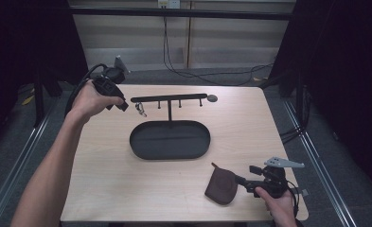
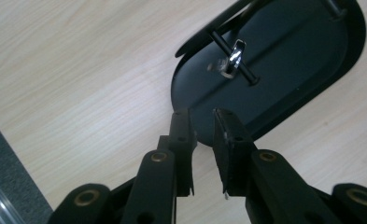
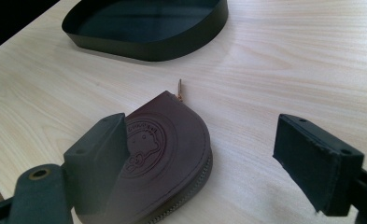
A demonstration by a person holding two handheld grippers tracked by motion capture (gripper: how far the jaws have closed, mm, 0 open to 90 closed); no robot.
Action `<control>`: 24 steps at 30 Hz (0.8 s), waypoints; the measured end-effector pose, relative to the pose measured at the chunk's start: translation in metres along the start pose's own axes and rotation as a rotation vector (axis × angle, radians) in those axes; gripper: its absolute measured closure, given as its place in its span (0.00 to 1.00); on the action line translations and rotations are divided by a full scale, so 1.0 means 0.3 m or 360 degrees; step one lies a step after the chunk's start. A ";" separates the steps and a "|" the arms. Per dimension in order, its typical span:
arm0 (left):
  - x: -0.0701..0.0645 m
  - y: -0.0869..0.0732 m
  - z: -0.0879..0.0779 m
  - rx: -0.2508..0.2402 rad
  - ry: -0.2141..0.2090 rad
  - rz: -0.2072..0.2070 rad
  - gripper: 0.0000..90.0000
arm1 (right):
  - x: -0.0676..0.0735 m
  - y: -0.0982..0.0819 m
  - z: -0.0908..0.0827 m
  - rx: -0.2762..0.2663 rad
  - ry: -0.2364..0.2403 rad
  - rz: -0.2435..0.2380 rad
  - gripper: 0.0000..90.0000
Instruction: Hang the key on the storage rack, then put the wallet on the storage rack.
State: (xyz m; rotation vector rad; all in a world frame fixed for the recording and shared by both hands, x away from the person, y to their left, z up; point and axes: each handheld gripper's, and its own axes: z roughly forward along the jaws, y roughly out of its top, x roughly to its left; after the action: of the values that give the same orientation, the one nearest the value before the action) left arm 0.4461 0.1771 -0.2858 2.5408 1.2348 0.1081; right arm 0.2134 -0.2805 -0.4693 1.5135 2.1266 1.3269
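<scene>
A black oval tray [image 1: 132, 140] sits mid-table, and from it rises a stand with a hook bar [image 1: 169, 98]. A small metal clip [image 1: 140, 110] hangs from the leftmost hook. My left gripper [image 1: 123, 106] hovers just left of that bar end. In the left gripper view its jaws [image 2: 202, 128] stand narrowly open and hold nothing, above the tray [image 2: 312, 70] and the clip [image 2: 235, 58]. A brown round zip pouch [image 1: 221, 186] lies near the front edge. My right gripper [image 1: 241, 179] is wide open beside it. In the right gripper view [image 3: 207, 140] the pouch [image 3: 172, 144] lies against the left jaw.
Bare wooden table [image 1: 103, 165] surrounds the tray. The tray's near rim [image 3: 148, 49] lies beyond the pouch in the right gripper view. Dark floor, rails and cables [image 1: 212, 73] lie past the table's far edge.
</scene>
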 end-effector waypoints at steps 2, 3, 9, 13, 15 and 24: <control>0.004 -0.014 -0.007 -0.0026 -0.0009 0.0005 0.86 | -0.001 0.001 0.001 0.0004 -0.0003 0.0004 0.20; 0.003 -0.022 -0.009 -0.0042 -0.0027 0.0005 0.86 | -0.002 0.001 0.003 0.0000 0.0000 0.0008 0.20; 0.011 -0.091 0.003 -0.0140 -0.0054 0.0011 0.83 | -0.001 0.001 0.002 0.0002 -0.0002 0.0009 0.20; 0.020 -0.131 0.023 -0.0172 -0.0076 0.0001 0.76 | 0.001 0.000 -0.001 -0.0001 -0.0003 0.0007 0.20; 0.019 -0.150 0.037 -0.0191 -0.0075 0.0002 0.73 | 0.001 0.000 -0.001 0.0001 -0.0004 0.0006 0.20; -0.006 -0.225 0.050 -0.0320 -0.0091 0.0047 0.59 | 0.000 0.000 0.002 0.0003 -0.0011 0.0001 0.20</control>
State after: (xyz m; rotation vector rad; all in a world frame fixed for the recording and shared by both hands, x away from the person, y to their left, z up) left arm 0.3972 0.2110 -0.3207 2.3723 1.1064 0.1566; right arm 0.2138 -0.2803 -0.4696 1.5171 2.1239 1.3186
